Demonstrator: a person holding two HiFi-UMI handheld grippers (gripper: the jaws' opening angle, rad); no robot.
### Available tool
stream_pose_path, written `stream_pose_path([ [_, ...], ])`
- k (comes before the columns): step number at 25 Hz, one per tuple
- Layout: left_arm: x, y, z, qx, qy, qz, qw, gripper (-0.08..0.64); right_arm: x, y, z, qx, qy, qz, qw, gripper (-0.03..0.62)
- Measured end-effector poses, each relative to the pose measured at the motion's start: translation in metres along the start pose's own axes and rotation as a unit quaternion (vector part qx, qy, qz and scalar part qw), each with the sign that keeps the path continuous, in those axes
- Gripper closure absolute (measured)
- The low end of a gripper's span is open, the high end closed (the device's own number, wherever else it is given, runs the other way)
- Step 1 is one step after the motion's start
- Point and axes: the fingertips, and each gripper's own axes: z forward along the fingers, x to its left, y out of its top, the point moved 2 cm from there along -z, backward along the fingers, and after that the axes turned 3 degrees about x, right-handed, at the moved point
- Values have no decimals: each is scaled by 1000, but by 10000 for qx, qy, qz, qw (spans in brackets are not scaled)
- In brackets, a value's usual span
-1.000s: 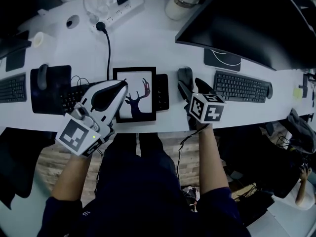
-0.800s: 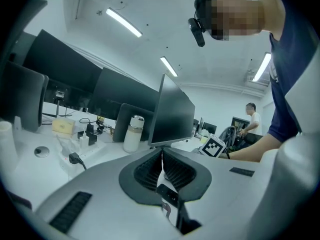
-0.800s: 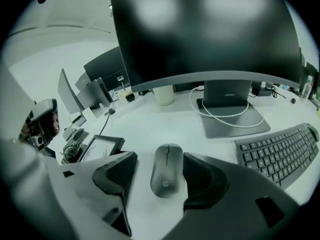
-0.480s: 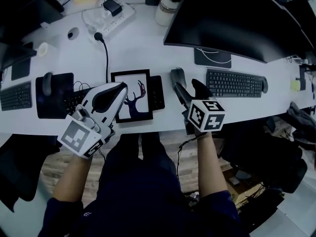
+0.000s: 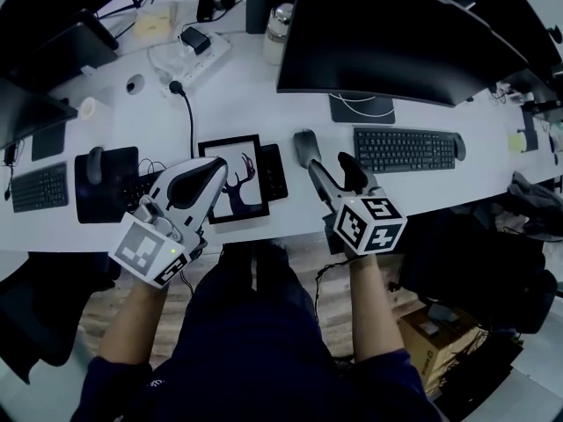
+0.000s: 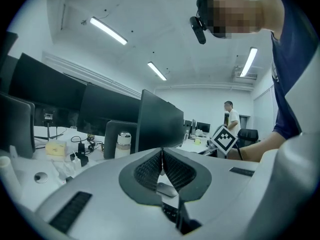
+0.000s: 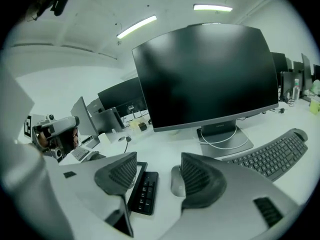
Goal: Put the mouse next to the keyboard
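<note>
A grey mouse (image 5: 305, 145) lies on the white desk (image 5: 255, 104), left of the black keyboard (image 5: 405, 148), with a gap of bare desk between them. My right gripper (image 5: 329, 163) hovers just short of the mouse; its jaws stand wide and are closing, with nothing between the pads. In the right gripper view the mouse (image 7: 175, 181) shows in the gap of that gripper (image 7: 157, 166), partly hidden behind the right-hand jaw, and the keyboard (image 7: 270, 156) lies to the right. My left gripper (image 5: 220, 163) is shut and empty over the desk's front edge; its pads (image 6: 170, 170) meet.
A framed deer picture (image 5: 233, 178) and a small black keypad (image 5: 273, 170) lie left of the mouse. A large monitor (image 5: 396, 33) stands behind the keyboard on its stand (image 5: 362, 108). Far left are another mouse on a black pad (image 5: 95, 165) and a second keyboard (image 5: 40, 187). A power strip (image 5: 189, 51) lies at the back.
The head camera has pulled back and shows more of the desk. Both grippers keep about the same places beside the picture and the mouse. The right jaws look slightly narrower.
</note>
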Motion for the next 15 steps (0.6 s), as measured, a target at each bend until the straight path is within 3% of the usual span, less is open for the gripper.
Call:
stream_pose_path([
  [10, -18, 16, -12, -101, -92, 157, 9998, 526, 22, 13, -37, -449, 13, 15, 9990, 347],
  [15, -25, 21, -18, -152, -130, 202, 9996, 527, 37, 22, -55, -693, 25, -67, 9976, 397],
])
